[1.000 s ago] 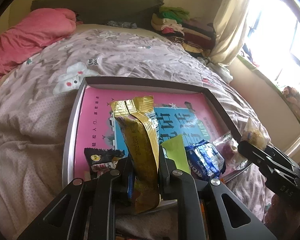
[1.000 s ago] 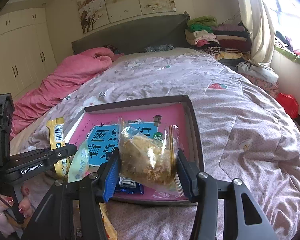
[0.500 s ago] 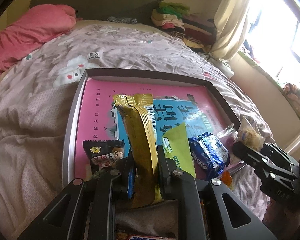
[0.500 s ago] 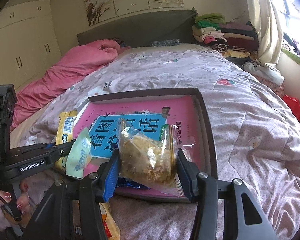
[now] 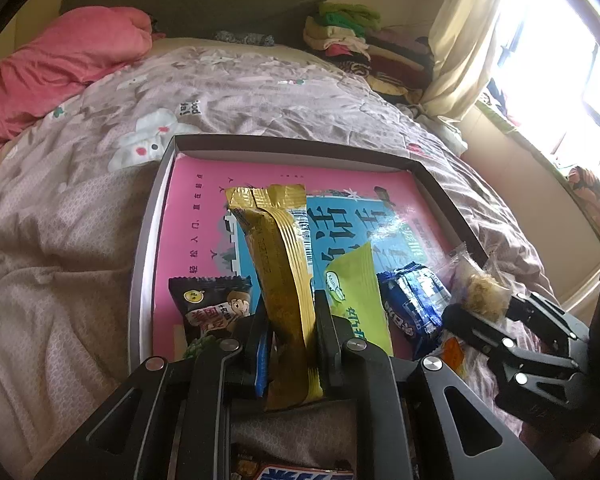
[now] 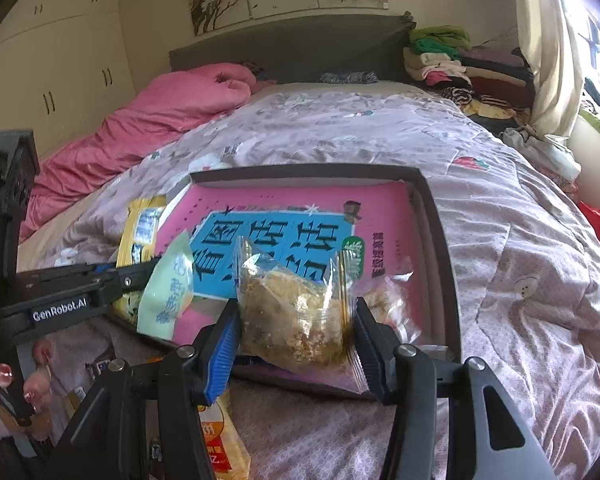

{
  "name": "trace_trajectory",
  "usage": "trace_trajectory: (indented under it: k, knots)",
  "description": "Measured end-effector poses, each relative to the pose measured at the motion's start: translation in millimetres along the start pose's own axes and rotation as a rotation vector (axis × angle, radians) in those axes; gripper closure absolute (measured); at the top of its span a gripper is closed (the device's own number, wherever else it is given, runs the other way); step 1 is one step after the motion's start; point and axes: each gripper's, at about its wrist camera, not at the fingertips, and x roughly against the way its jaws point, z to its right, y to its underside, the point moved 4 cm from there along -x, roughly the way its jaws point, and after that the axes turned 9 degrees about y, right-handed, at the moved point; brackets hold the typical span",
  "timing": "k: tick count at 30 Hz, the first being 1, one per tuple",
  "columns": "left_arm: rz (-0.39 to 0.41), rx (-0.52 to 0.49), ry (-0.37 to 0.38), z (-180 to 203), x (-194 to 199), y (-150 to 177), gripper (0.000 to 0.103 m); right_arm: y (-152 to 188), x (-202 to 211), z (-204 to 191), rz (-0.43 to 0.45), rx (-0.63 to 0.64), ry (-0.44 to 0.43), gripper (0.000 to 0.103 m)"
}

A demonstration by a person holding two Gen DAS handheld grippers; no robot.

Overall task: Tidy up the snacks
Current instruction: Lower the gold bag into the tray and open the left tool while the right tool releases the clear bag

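Observation:
My left gripper [image 5: 290,320] is shut on a long gold snack bar [image 5: 278,264] held over the near edge of a dark shallow box [image 5: 300,146] with a pink and blue printed bottom. In the box lie a dark snack packet [image 5: 212,308], a green packet [image 5: 354,292] and a blue packet [image 5: 414,300]. My right gripper [image 6: 296,320] is shut on a clear bag of brown crumbly snack [image 6: 296,312], held over the box's near right corner [image 6: 440,264]. The right gripper also shows in the left wrist view [image 5: 480,316], and the left gripper in the right wrist view [image 6: 132,280].
The box lies on a bed with a mauve patterned quilt [image 5: 260,92]. A pink duvet [image 5: 60,60] is at the head, folded clothes [image 5: 348,36] at the far right. More snack packets [image 6: 220,440] lie on the quilt below the grippers.
Both grippers have moved forward and lower over the box's near edge, each still holding its snack. The box fills more of both views.

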Motion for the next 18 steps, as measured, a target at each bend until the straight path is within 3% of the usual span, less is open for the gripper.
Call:
trace_trajectory:
  k: [18]
  knots:
    - [-0.006, 0.012, 0.001, -2.3, 1.3, 0.6, 0.083, 1.1, -0.3, 9.2, -0.007, -0.04, 0.017, 0.047]
